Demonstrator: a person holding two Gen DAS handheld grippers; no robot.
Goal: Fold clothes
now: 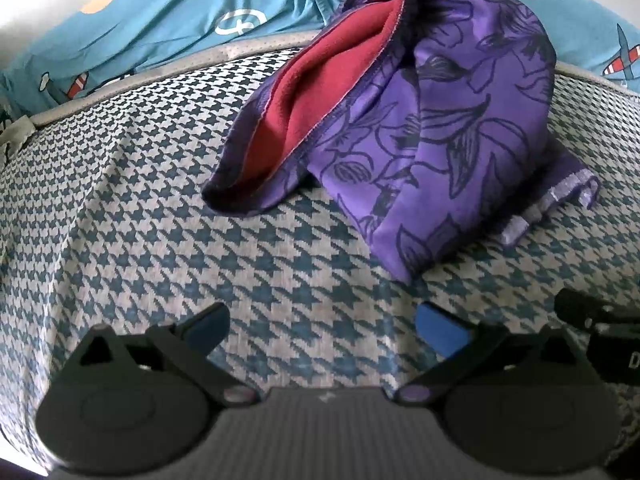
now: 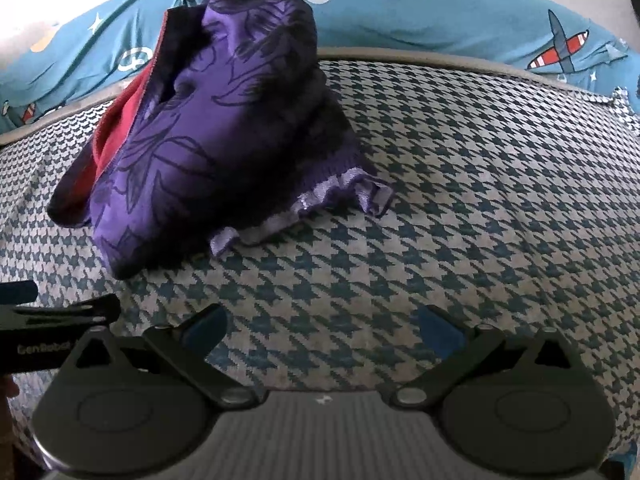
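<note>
A purple garment [image 1: 440, 128] with a dark flower print and a red lining [image 1: 320, 84] lies bunched in a heap on the houndstooth cover [image 1: 160, 184]. A pale ribbed hem [image 1: 552, 204] sticks out at its right side. My left gripper [image 1: 322, 328] stands open just short of the heap, nothing between its blue pads [image 1: 440, 330]. In the right wrist view the same garment [image 2: 192, 128] sits to the upper left, its hem [image 2: 304, 208] spread toward me. My right gripper [image 2: 322, 328] is open and empty over the cover [image 2: 480, 184].
A blue sheet [image 1: 160, 12] printed with planes, stars and shapes lies behind the cover, also seen as blue sheet [image 2: 440, 12]. The left gripper's body [image 2: 48, 320] shows at the left edge of the right wrist view; the right gripper's body [image 1: 600, 320] at the right edge of the left.
</note>
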